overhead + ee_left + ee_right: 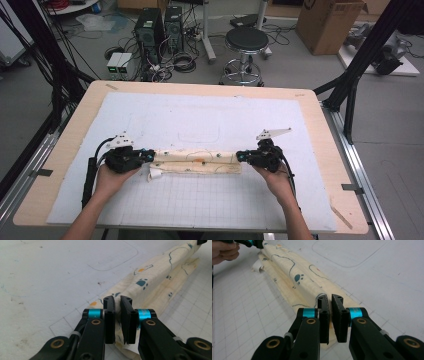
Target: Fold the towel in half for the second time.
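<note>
The cream printed cloth point(197, 162), folded into a long narrow strip with paw-print and line motifs, lies across the middle of the desk point(65, 145) on a white gridded mat point(200, 200). The left tool point(150, 156) is closed on the strip's left end; in the left gripper view its jaws pinch a fold of cloth point(150, 282) between them. The right tool point(241, 156) is closed on the right end; in the right gripper view the cloth point(292, 272) runs away from the jaws toward the other hand point(224, 252). A white tag point(155, 174) protrudes at the left end. Beyond the desk, the grey floor carries a round black stool point(246, 42), two computer towers point(160, 27), tangled cables and a cardboard box point(327, 22).
</note>
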A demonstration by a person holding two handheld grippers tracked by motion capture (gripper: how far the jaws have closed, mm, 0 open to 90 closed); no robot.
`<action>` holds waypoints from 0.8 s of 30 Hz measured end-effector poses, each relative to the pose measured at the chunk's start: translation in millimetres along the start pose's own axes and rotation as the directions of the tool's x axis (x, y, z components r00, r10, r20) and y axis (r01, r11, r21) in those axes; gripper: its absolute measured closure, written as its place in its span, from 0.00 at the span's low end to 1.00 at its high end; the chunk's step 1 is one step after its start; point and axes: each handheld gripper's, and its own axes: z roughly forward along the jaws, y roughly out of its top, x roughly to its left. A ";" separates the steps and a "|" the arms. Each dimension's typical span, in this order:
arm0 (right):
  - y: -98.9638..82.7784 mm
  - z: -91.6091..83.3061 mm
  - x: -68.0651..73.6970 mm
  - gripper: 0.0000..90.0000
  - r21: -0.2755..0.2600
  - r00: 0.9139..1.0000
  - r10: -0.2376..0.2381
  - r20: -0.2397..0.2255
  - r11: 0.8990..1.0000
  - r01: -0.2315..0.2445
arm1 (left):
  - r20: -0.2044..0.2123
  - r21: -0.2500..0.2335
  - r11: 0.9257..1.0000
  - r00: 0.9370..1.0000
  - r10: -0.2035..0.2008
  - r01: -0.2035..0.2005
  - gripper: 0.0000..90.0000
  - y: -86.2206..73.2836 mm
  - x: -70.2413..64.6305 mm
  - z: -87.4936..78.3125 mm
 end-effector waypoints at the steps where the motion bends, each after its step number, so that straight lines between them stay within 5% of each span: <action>1: -1.5 -0.3 0.4 0.94 0.005 1.000 -0.003 0.001 1.000 0.003 | 0.001 0.004 1.000 1.000 0.002 -0.002 0.91 -1.6 -0.7 -0.2; 17: -16.5 4.9 8.5 0.91 0.068 0.999 -0.032 -0.009 0.997 0.032 | 0.034 0.063 0.997 0.999 0.032 -0.034 0.90 -15.9 -7.7 -1.6; 21: -21.1 3.6 6.8 0.77 0.067 0.999 -0.008 -0.038 0.998 0.010 | 0.050 0.052 0.998 0.998 0.026 -0.029 0.80 -16.5 -9.4 -5.0; 24: -21.5 -4.0 9.3 0.64 0.018 0.998 -0.016 -0.064 1.000 0.017 | 0.078 0.017 1.000 0.997 0.013 -0.014 0.73 -13.9 -9.4 -12.9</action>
